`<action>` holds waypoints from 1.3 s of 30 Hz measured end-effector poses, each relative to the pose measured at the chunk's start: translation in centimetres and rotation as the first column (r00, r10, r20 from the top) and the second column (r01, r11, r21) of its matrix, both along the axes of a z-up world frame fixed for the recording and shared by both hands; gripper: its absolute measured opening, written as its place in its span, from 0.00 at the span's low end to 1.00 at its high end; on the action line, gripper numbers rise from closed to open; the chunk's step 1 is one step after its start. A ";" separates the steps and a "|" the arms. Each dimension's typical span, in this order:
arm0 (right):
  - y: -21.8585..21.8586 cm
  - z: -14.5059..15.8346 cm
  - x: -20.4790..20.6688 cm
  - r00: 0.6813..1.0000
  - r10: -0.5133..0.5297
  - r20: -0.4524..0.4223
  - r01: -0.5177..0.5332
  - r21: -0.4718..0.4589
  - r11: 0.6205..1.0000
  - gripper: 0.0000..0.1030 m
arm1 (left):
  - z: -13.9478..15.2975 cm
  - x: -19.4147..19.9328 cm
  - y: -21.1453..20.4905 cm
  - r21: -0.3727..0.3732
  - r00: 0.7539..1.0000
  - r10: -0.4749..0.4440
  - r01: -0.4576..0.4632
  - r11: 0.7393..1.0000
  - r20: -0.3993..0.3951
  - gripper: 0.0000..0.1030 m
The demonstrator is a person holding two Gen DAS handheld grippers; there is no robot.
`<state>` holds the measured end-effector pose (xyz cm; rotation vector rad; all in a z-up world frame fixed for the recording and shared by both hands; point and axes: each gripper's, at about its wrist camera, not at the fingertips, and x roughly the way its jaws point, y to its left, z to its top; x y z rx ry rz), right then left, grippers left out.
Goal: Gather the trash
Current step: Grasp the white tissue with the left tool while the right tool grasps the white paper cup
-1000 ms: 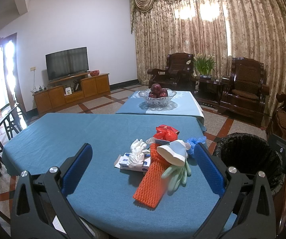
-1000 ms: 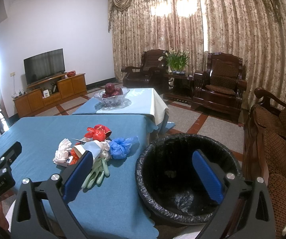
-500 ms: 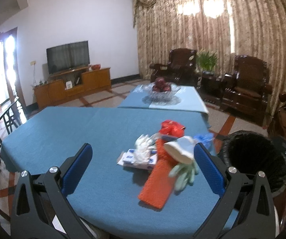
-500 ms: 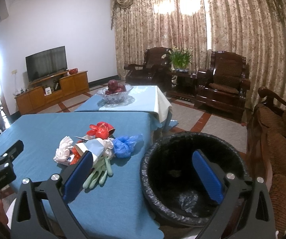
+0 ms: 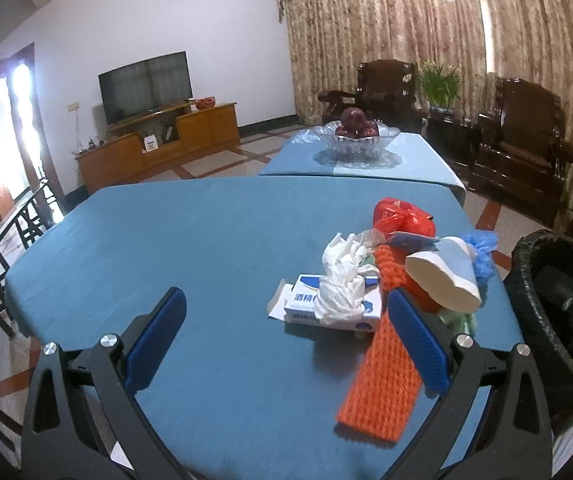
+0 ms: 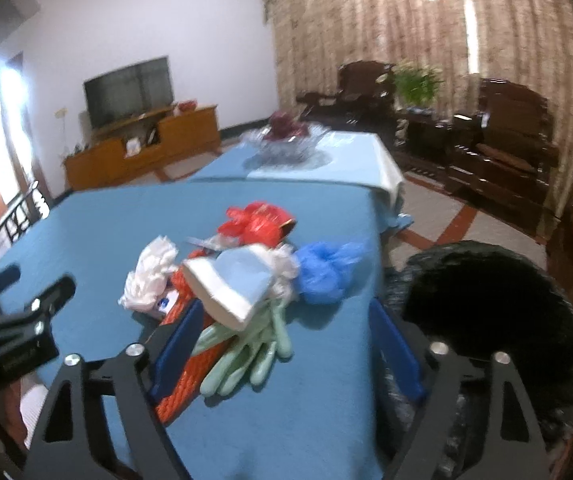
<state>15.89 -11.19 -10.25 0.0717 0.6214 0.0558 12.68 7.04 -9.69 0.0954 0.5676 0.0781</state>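
A trash pile lies on the blue table [image 5: 190, 248]: an orange net sleeve [image 5: 382, 388], a white-and-blue box [image 5: 330, 312], crumpled white gloves [image 5: 342, 276], a white-and-blue slipper [image 5: 446, 276], a red bag [image 5: 402, 216] and a blue bag [image 5: 482, 248]. Green gloves [image 6: 254, 348] show in the right wrist view. My left gripper [image 5: 286, 340] is open and empty just in front of the pile. My right gripper [image 6: 286, 348] is open and empty over the green gloves. A black-lined bin [image 6: 498, 312] stands to the right of the table.
A second blue table holds a glass fruit bowl [image 5: 362, 140] behind. Dark wooden armchairs [image 5: 522, 152] and a plant stand by the curtains. A TV cabinet [image 5: 158, 148] is at the far wall. Dark chairs [image 5: 10, 232] sit at the table's left.
Both grippers have moved forward and left toward the trash pile. The right gripper has swung from over the bin to over the green gloves. Both stay open.
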 end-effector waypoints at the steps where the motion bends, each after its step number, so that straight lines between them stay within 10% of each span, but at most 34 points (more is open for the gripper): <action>1: 0.5 -0.6 0.6 1.000 0.021 -0.014 -0.021 -0.006 1.000 0.75 | -0.3 0.6 0.1 0.003 1.000 -0.004 0.004 1.000 -0.005 0.92; 6: 2.2 -2.9 2.3 0.997 0.062 -0.054 -0.063 -0.024 0.998 0.70 | -1.6 2.6 0.5 0.003 0.999 -0.020 0.020 1.000 -0.040 0.78; 29: 2.5 -5.3 4.7 0.994 0.086 -0.074 -0.086 -0.006 0.996 0.13 | -4.3 6.4 -0.7 -0.039 0.993 -0.090 0.087 0.995 -0.083 0.78; 39: 1.4 -4.6 4.6 0.996 0.062 -0.062 -0.062 0.007 0.998 0.06 | -6.0 7.8 -1.7 -0.084 0.976 -0.154 0.142 0.986 -0.156 0.16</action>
